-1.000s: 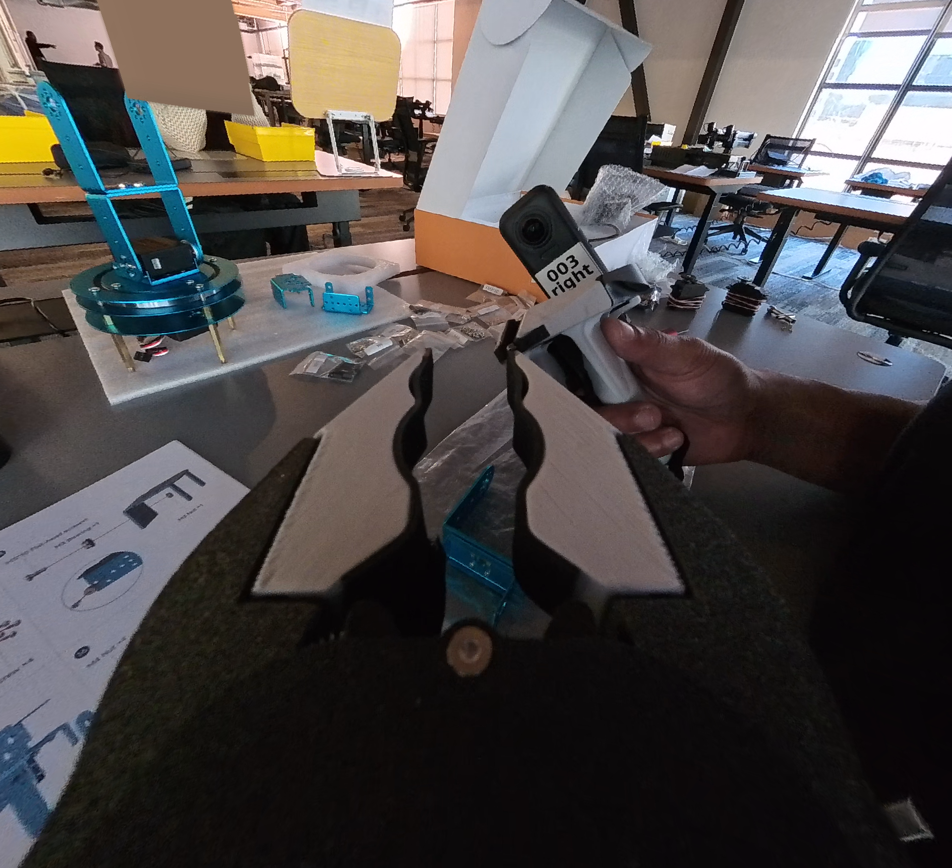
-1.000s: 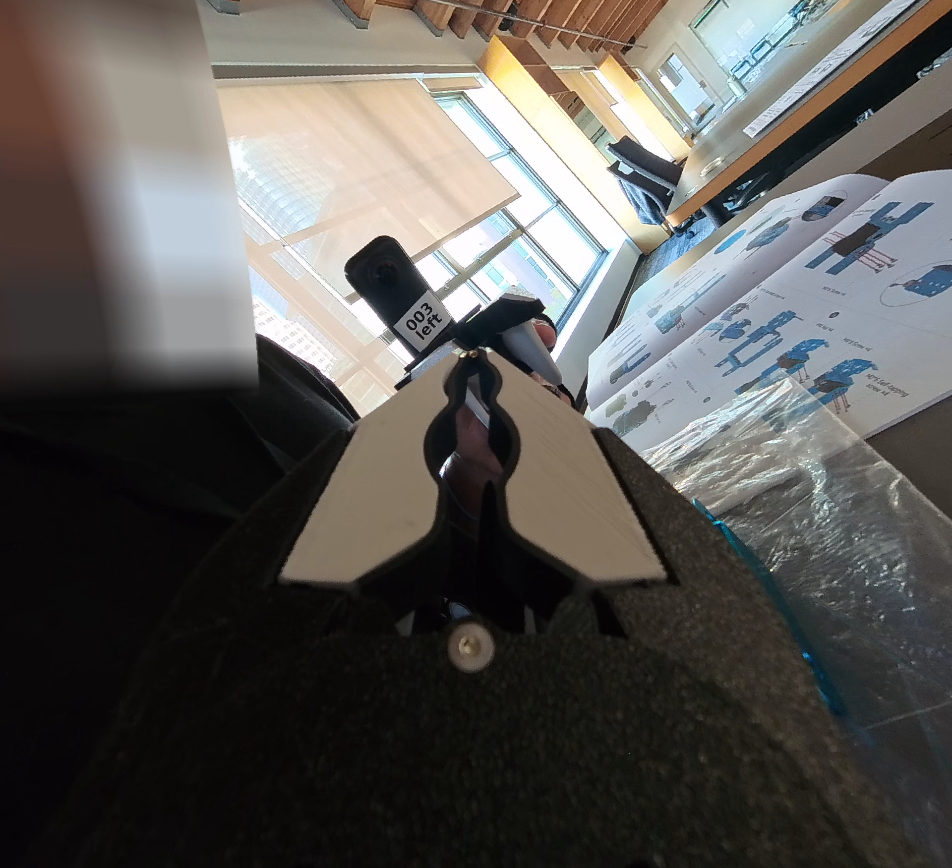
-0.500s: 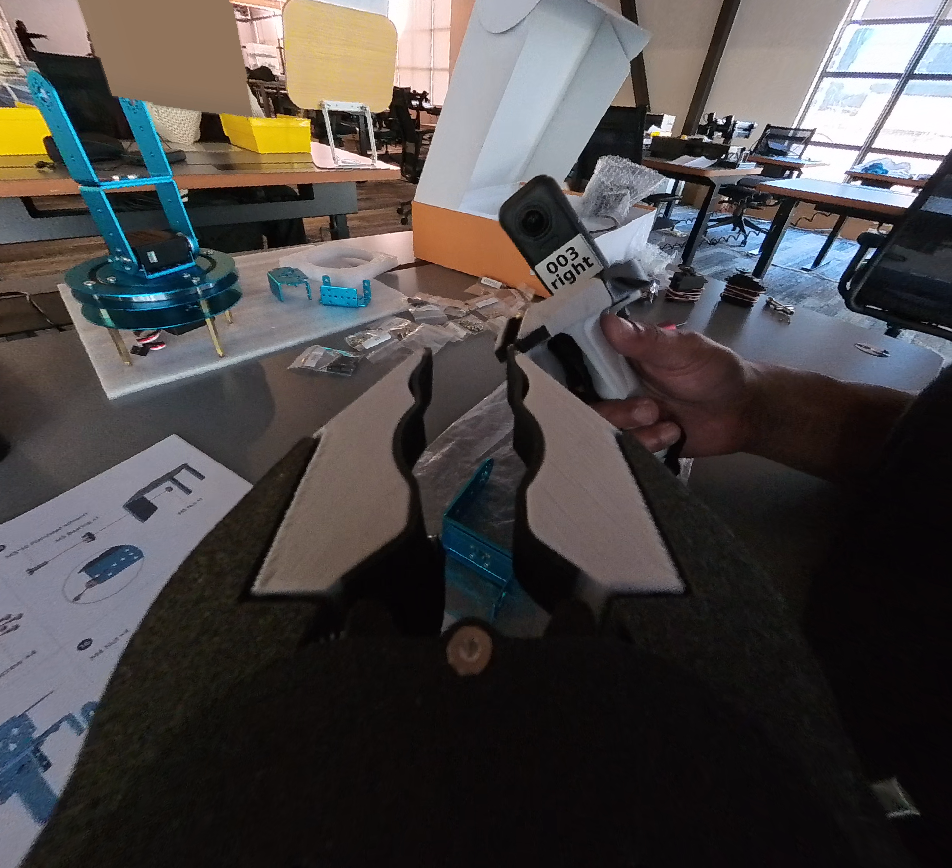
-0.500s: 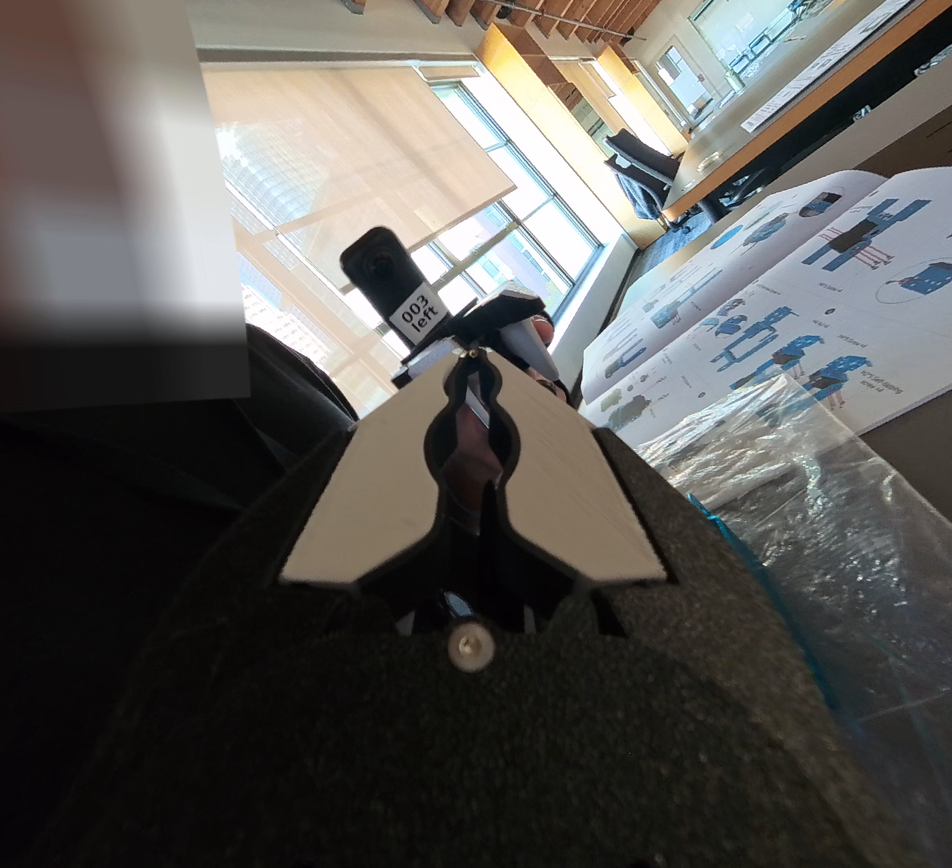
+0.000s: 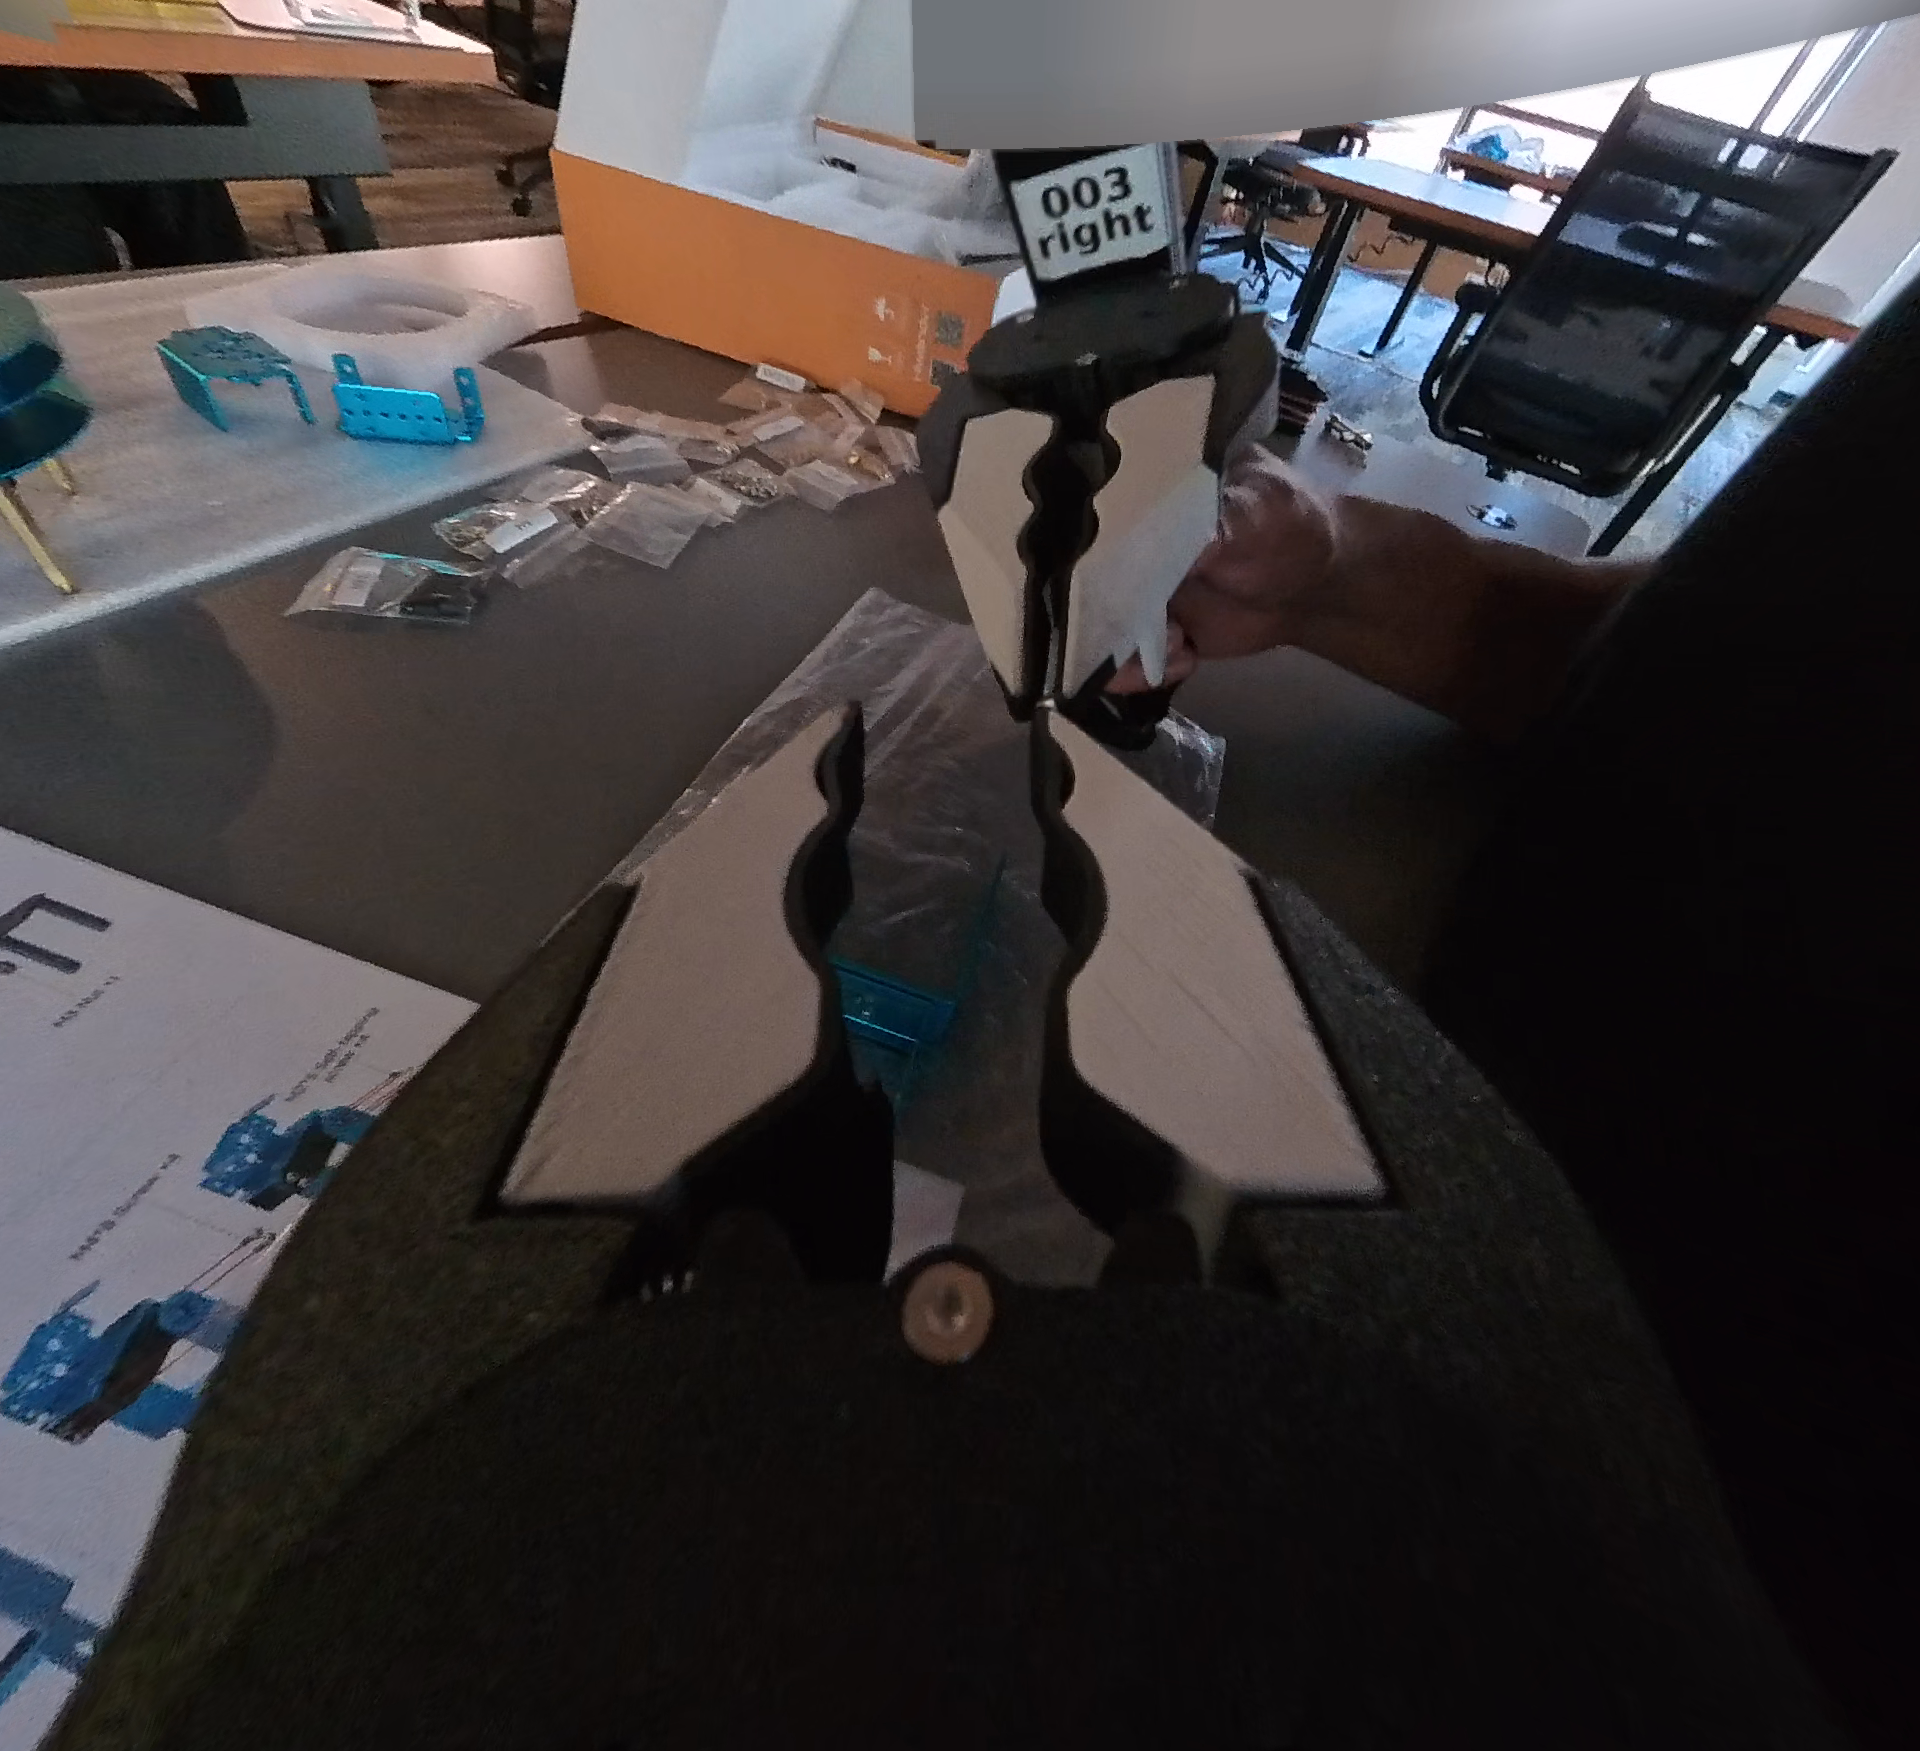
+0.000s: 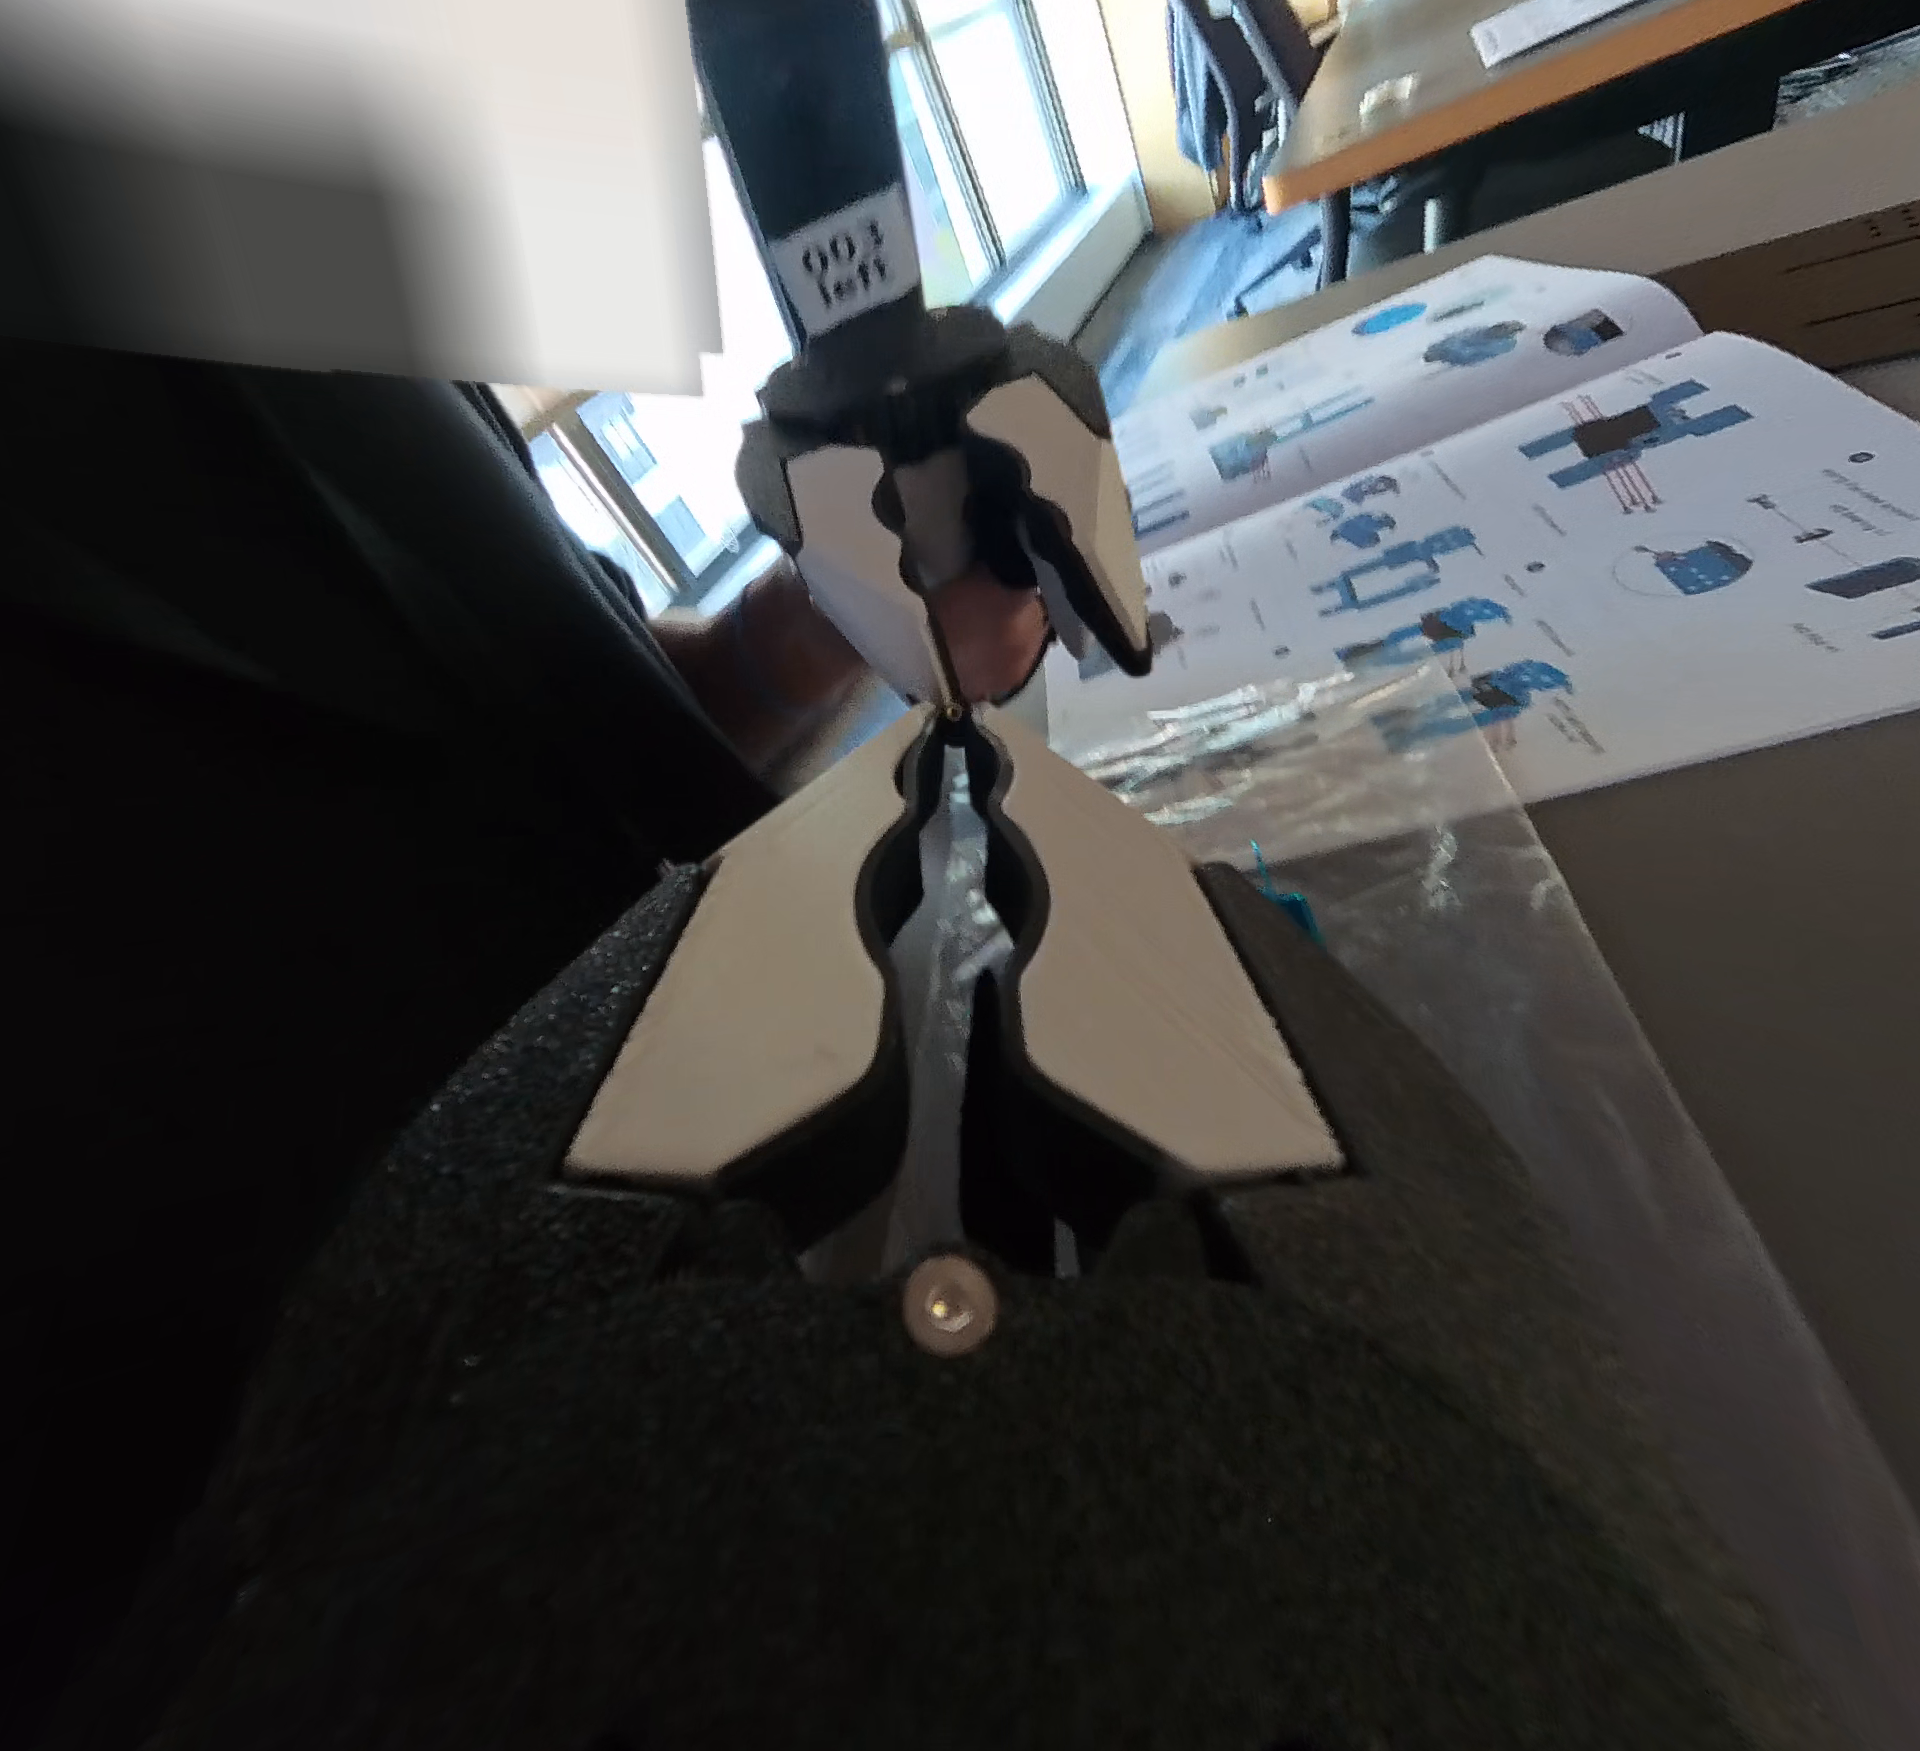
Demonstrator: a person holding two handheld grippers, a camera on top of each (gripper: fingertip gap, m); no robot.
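My left gripper is open and hovers over a clear plastic bag that holds a blue metal bracket on the grey table. My right gripper is shut and points straight at the left one, tip to tip. In the left wrist view the right gripper touches the tip of my left gripper's right finger. A tiny gold speck shows at the right gripper's tips, too small to name. A hand holds the right gripper. The bag lies below and to the right in the right wrist view.
An open instruction sheet lies at the left, also seen in the right wrist view. Several small hardware bags, blue brackets on white foam, and an orange and white box stand behind. A black chair is at the far right. Left and right tips are no more than a few centimetres apart.
The right gripper has swung round from lying sideways to face the left gripper, and the two tips have met. The left gripper has tilted down and nearer the bag. Both keep their jaw states.
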